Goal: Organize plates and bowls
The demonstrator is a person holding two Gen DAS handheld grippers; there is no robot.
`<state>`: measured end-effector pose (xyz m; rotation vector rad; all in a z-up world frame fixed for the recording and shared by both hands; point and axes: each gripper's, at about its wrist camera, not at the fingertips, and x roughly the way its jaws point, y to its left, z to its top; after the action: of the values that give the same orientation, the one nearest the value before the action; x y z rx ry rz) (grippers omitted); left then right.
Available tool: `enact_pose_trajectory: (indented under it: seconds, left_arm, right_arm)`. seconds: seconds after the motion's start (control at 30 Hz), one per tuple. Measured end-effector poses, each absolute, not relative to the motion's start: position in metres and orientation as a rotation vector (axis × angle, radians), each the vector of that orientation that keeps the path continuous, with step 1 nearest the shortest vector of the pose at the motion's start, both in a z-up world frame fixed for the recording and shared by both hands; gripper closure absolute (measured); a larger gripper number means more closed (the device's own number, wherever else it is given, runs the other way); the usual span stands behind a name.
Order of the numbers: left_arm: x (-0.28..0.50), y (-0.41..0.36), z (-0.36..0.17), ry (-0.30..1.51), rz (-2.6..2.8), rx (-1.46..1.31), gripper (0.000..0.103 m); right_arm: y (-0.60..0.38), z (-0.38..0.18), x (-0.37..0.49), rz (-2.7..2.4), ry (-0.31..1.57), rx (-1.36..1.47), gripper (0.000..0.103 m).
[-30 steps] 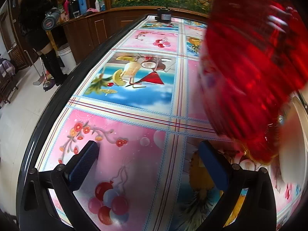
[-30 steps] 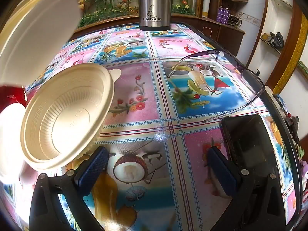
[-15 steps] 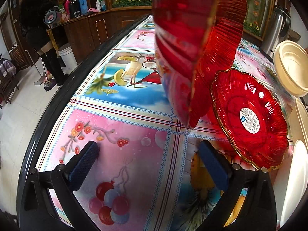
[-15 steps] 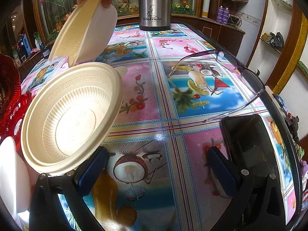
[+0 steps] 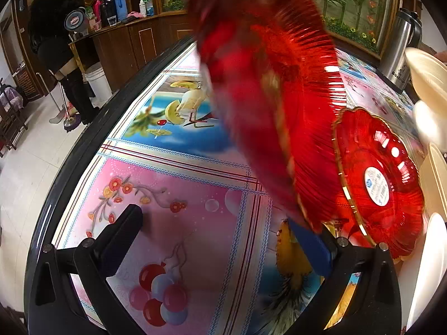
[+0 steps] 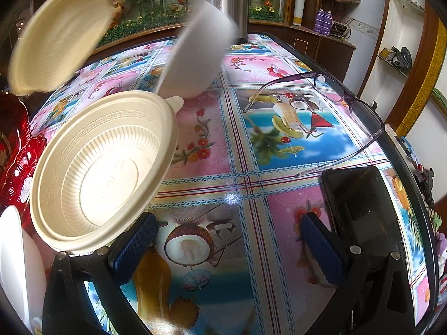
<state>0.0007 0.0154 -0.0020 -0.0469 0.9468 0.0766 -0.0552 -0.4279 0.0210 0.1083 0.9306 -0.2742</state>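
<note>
While both grippers sit wide apart and empty, dishes drop onto the tabletop (image 6: 251,184) between them.
Left gripper (image 5: 223,240): jaws spread, nothing held; blurred red ribbed translucent plate (image 5: 279,89) tilted on edge just ahead-right of it, lower rim almost at the right finger, long axis running away from the camera; red scalloped gold-rimmed plate with white sticker (image 5: 380,178) lies flat further right. Right gripper (image 6: 226,248): jaws spread, nothing held; cream ribbed plastic bowl with key-pattern rim (image 6: 103,167) tilted, just ahead-left of its left finger, so right arm is nearer the bowls, left nearer the red plates. Right view alone shows a second cream bowl (image 6: 61,36) held aloft by a partly visible hand, a blurred white bowl (image 6: 195,55) mid-air, purple-framed glasses (image 6: 349,103) and black phone (image 6: 363,209); left view alone shows the flat red plate's full face.
</note>
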Motion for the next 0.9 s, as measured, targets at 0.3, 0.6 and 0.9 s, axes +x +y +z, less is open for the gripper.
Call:
enact_pose_trajectory:
  seconds: [0.3,0.6,0.9]
  left_arm:
    - [0.0007,0.0156,-0.0018,0.947,0.076,-0.046,0.000]
    - [0.0028,0.0158,-0.0028,0.947,0.077,-0.045,0.000]
    - [0.0026,0.0163,-0.0033,0.946,0.078,-0.045,0.000]
  right_arm:
    - [-0.4300,0.0210,-0.0526,-0.275,0.931,0.108,0.000]
    - [-0.4290,0.0200,-0.0540,-0.275,0.931,0.108,0.000]
    - [-0.4282,0.0198,-0.0537,-0.275,0.930,0.109,0.000]
